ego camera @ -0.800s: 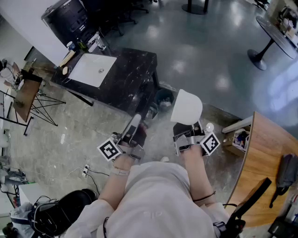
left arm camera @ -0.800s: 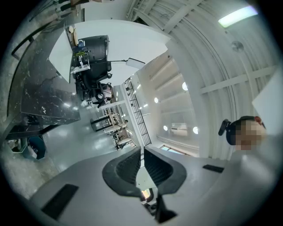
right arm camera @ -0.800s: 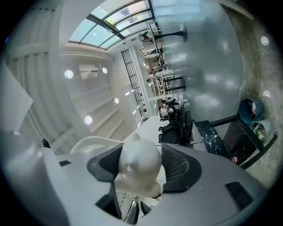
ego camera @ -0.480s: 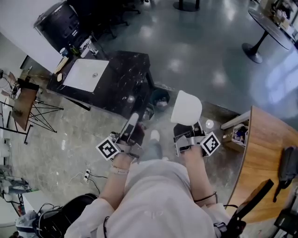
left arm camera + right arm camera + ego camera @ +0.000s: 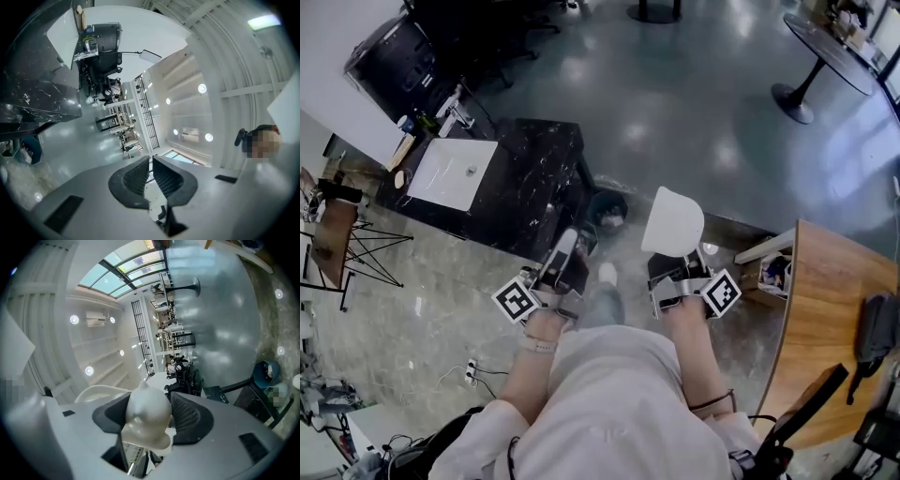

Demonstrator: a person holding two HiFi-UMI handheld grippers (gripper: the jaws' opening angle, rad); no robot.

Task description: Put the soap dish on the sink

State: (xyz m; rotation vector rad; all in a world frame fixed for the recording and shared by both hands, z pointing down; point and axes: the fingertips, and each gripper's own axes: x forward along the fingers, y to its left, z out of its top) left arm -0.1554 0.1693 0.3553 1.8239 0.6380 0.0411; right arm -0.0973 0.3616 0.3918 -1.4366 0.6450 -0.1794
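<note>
The white soap dish [image 5: 673, 221] sticks out ahead of my right gripper [image 5: 675, 259], which is shut on its near end. In the right gripper view the dish [image 5: 146, 420] fills the gap between the black pads. My left gripper [image 5: 563, 260] is held level beside it, shut and empty; its pads [image 5: 137, 174] stand almost together. The white sink basin [image 5: 450, 174] is set in a black marble counter [image 5: 536, 173] at the far left, well away from both grippers. That counter [image 5: 37, 96] also shows at the left gripper view's left edge.
A dark waste bin [image 5: 607, 208] stands at the counter's near corner. To the right are a wooden table [image 5: 836, 309] and a small box [image 5: 769, 272] on the floor. A round pedestal table [image 5: 825, 45] is far right, and a folding stand [image 5: 336, 234] far left.
The sink counter has slid left and lower in the head view as the person walks. A shoe now shows between the grippers. Both grippers keep their places, the dish still held.
</note>
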